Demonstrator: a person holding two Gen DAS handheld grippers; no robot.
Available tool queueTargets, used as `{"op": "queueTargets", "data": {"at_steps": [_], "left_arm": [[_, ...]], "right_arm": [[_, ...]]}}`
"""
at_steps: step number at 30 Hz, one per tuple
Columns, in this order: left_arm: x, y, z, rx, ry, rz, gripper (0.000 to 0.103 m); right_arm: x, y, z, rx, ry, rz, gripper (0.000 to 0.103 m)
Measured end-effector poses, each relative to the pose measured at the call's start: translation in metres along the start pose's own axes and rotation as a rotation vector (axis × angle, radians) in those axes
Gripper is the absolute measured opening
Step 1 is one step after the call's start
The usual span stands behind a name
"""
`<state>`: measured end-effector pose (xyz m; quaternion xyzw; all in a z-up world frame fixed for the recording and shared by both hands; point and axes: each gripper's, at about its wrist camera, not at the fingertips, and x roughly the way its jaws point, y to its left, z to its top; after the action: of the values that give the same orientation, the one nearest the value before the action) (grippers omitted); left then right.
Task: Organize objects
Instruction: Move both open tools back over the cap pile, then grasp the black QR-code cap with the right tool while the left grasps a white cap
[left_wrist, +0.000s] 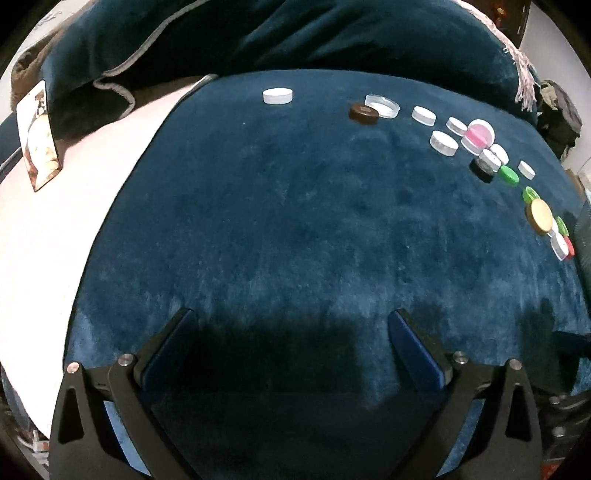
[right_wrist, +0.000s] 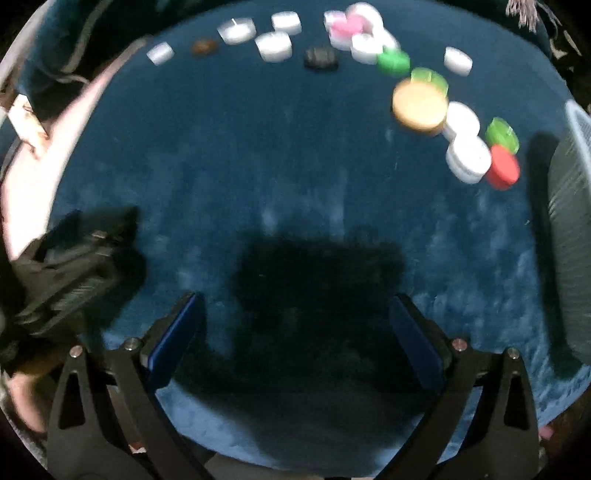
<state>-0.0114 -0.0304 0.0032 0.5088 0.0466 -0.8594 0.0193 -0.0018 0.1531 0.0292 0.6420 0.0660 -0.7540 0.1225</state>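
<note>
Both the left claw (left_wrist: 291, 350) and right claw (right_wrist: 295, 332) stand wide open, holding nothing, over bare blue velvet (left_wrist: 258, 221). Loose caps (right_wrist: 419, 105) lie scattered far off, apparently awaiting sorting.

1. Dark blue velvet cloth (left_wrist: 258, 221) covers the surface.
2. Rumpled blue blanket (left_wrist: 332, 33) behind it.
3. Printed card (left_wrist: 38, 136) upright at left.
4. Pale fringe (left_wrist: 524, 79) at far right.
</note>
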Motion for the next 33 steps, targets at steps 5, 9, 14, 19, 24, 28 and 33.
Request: {"op": "queueTargets", "data": {"at_steps": [5,9,14,19,24,28,33], "left_arm": [[0.002,0.000,-0.006,-0.031,-0.042,0.004,0.103],[0.002,0.001,-0.004,-0.042,-0.044,0.003,0.103],[0.003,0.002,-0.001,-0.009,-0.014,-0.014,0.103],[0.003,0.003,-0.001,-0.005,-0.011,-0.011,0.103],[0.003,0.002,0.000,-0.020,-0.020,0.003,0.103],[0.001,0.002,0.003,-0.011,-0.021,0.004,0.103],[-0.007,-0.001,0.010,0.027,-0.061,0.016,0.103]], "right_arm": [[0.007,0.001,-0.002,0.030,-0.008,-0.038,0.103],[0.007,-0.003,-0.005,0.058,-0.020,-0.029,0.103],[-0.004,-0.006,-0.009,0.062,-0.080,-0.001,0.103],[-0.047,-0.016,0.009,0.069,-0.327,0.075,0.101],[-0.051,-0.015,0.067,0.033,-0.402,0.011,0.100],[-0.024,-0.018,0.113,0.050,-0.330,-0.025,0.078],[0.011,-0.026,0.132,0.086,-0.259,-0.030,0.063]]}}
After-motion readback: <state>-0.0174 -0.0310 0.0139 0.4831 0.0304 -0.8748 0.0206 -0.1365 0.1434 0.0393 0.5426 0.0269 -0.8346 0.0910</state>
